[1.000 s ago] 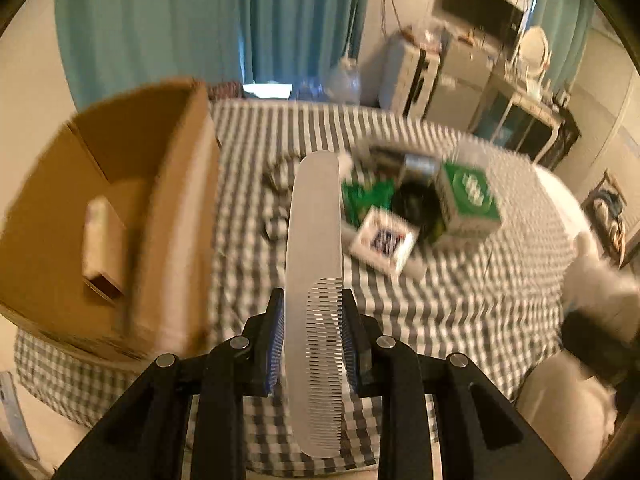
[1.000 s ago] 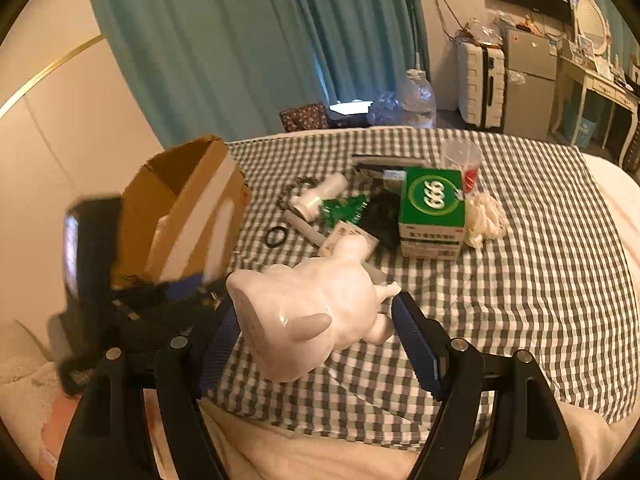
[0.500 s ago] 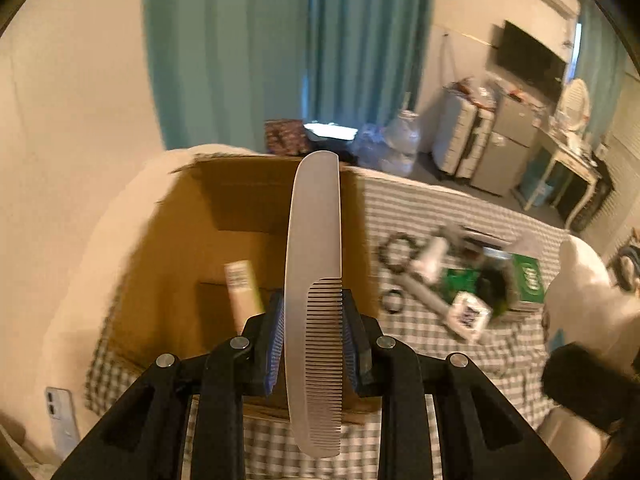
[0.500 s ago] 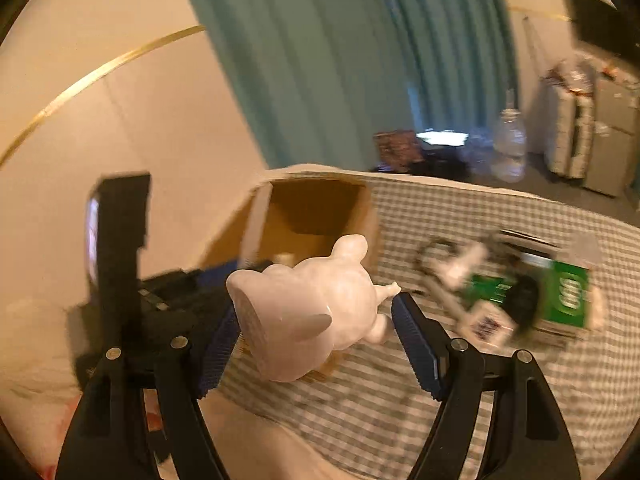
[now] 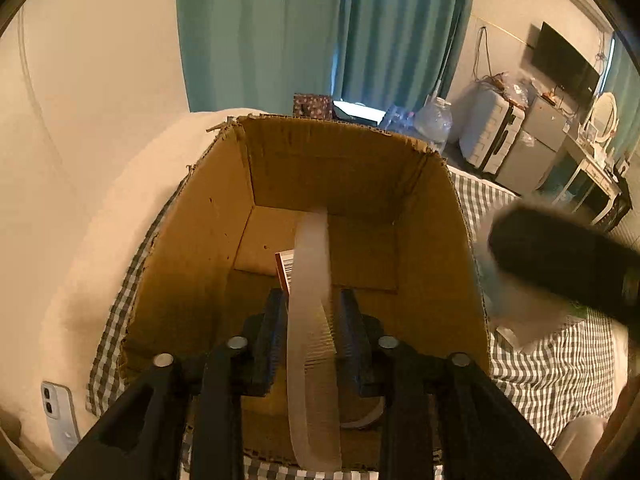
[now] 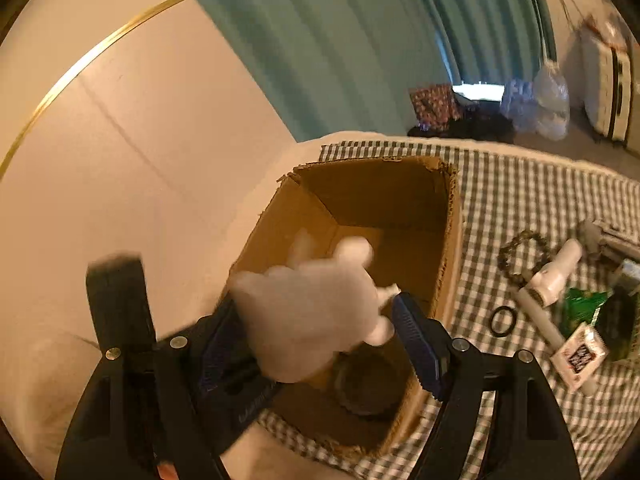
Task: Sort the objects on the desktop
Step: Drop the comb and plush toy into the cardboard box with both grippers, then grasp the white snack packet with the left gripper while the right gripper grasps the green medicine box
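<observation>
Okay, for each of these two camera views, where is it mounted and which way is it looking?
Left wrist: on the left gripper, looking down into the cardboard box; its jaws are opening around a comb.
Right wrist: on the right gripper, angled down at the box, jaws gripping a white figurine; left gripper alongside.
Both share the box and checked cloth.

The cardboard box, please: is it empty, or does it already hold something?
Not empty: the cardboard box holds a barcoded packet on its floor, seen behind the comb.

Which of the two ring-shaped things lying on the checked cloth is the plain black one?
The smaller plain ring, nearer the cardboard box; the beaded bracelet beyond it is larger and knobbly.
</observation>
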Tool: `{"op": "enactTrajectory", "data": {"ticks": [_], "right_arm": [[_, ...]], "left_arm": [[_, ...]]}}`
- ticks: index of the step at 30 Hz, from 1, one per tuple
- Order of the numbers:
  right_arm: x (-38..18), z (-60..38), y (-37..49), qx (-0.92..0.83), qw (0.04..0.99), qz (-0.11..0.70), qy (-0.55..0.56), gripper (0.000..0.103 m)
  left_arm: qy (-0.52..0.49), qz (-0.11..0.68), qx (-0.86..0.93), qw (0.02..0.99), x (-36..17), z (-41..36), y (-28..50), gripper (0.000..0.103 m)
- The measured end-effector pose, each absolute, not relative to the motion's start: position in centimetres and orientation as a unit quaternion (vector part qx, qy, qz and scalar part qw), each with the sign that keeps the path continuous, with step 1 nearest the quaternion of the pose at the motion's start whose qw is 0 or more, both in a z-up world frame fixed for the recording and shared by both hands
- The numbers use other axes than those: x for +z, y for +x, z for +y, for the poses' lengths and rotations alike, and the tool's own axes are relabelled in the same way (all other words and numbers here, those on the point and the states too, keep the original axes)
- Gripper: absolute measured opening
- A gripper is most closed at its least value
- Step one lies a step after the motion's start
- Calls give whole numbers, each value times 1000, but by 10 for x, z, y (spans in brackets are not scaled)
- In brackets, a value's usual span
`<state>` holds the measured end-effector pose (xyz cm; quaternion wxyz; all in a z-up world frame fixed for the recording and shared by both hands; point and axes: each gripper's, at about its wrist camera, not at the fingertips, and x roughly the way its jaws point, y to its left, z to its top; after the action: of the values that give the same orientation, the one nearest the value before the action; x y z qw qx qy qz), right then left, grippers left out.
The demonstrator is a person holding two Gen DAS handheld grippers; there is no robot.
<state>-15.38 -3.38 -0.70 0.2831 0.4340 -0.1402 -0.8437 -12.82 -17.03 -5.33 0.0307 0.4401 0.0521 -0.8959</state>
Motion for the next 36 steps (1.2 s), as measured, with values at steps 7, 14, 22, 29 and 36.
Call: {"op": "enactTrajectory", "data": {"ticks": [7, 14, 22, 29, 36], "right_arm": [[0, 0, -148, -859, 266, -158, 407, 76], [-9, 95, -90, -894, 175, -155, 382, 76], [-31, 228, -16, -920, 3, -133, 368, 76], [-61, 267, 0, -923, -34, -130, 359, 76], [-91, 262, -26, -924, -12, -119, 363, 76]], "left_arm": [[443, 43, -894, 49, -56, -166, -122, 80], [428, 25, -903, 28, -39, -132, -103, 87], [419, 39, -907, -8, -38, -49, -78, 96], [445, 29, -894, -47, -84, 30, -75, 96], [463, -12, -885, -53, -133, 71, -95, 96]]}}
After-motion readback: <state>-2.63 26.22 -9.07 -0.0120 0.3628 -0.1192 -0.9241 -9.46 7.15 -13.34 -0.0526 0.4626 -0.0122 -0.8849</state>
